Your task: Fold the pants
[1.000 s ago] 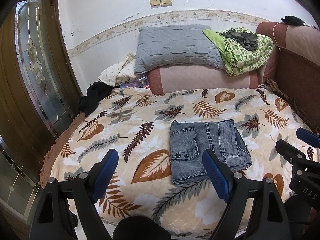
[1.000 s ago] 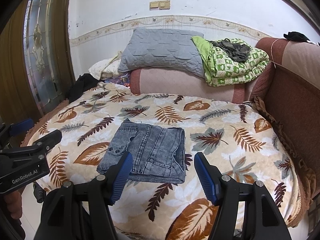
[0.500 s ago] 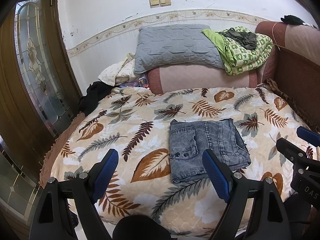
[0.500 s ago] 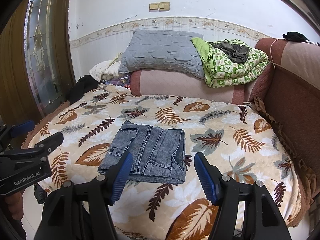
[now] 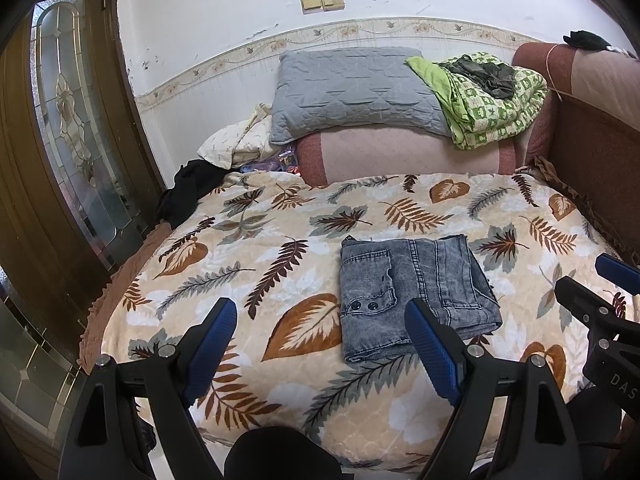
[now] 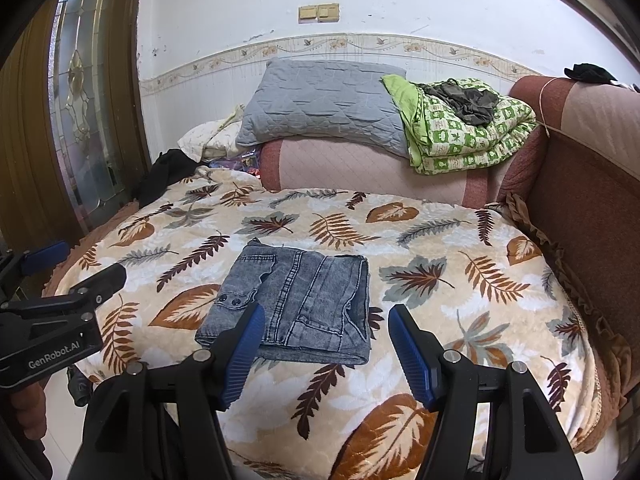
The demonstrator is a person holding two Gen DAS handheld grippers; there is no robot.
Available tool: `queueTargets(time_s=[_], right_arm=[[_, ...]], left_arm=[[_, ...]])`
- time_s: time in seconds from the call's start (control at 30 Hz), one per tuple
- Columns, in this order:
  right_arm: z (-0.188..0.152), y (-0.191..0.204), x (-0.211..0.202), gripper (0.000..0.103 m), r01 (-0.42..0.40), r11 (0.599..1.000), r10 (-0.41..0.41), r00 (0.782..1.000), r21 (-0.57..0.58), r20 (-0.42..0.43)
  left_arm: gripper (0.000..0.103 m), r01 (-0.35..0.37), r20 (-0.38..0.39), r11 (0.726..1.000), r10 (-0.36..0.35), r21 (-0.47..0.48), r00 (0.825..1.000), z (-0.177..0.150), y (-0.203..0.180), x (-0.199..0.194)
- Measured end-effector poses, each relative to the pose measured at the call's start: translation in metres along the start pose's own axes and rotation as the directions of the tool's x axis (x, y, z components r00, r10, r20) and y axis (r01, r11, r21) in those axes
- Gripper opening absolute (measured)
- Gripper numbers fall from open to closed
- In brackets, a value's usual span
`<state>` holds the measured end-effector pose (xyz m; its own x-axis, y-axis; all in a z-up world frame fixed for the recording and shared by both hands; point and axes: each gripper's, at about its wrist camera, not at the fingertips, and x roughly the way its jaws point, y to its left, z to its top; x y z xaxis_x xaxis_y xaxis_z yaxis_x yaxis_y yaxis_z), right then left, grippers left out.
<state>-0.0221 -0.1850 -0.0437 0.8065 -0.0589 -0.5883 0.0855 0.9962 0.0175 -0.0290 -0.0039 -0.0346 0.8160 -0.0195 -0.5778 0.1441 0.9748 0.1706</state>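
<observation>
Blue-padded left gripper (image 5: 320, 344) and right gripper (image 6: 326, 344), jaws apart, above folded pants (image 6: 296, 304).

Nothing has changed between the earlier frames and now

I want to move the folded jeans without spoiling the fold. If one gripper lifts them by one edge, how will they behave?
The jeans are soft layered denim, so they would probably sag and the layers slide apart. Being thick, they look fairly heavy for one pinch. On the plush blanket, pushing would likely bunch them rather than slide them.
</observation>
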Motion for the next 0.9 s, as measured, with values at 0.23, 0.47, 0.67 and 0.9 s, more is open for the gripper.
queueTargets(time_s=[0.23, 0.47, 0.67, 0.9], right_arm=[[0.0, 0.0, -0.002, 0.068, 0.002, 1.0, -0.002, 1.0, 0.0, 0.004], [0.0, 0.001, -0.012, 0.068, 0.007, 1.0, -0.007, 1.0, 0.001, 0.016], [0.001, 0.003, -0.018, 0.068, 0.01, 1.0, -0.01, 1.0, 0.0, 0.027], [0.002, 0.006, -0.027, 0.068, 0.013, 1.0, -0.013, 0.999, -0.006, 0.042]], left_arm=[[0.086, 0.002, 0.001, 1.0, -0.002, 0.0, 1.0, -0.001, 0.001, -0.002], [0.086, -0.003, 0.007, 1.0, 0.003, -0.006, 1.0, -0.002, 0.002, -0.008], [0.086, -0.001, 0.013, 1.0, 0.001, -0.008, 1.0, 0.0, 0.003, -0.012], [0.086, -0.003, 0.026, 1.0, 0.003, -0.014, 1.0, 0.001, 0.006, -0.023]])
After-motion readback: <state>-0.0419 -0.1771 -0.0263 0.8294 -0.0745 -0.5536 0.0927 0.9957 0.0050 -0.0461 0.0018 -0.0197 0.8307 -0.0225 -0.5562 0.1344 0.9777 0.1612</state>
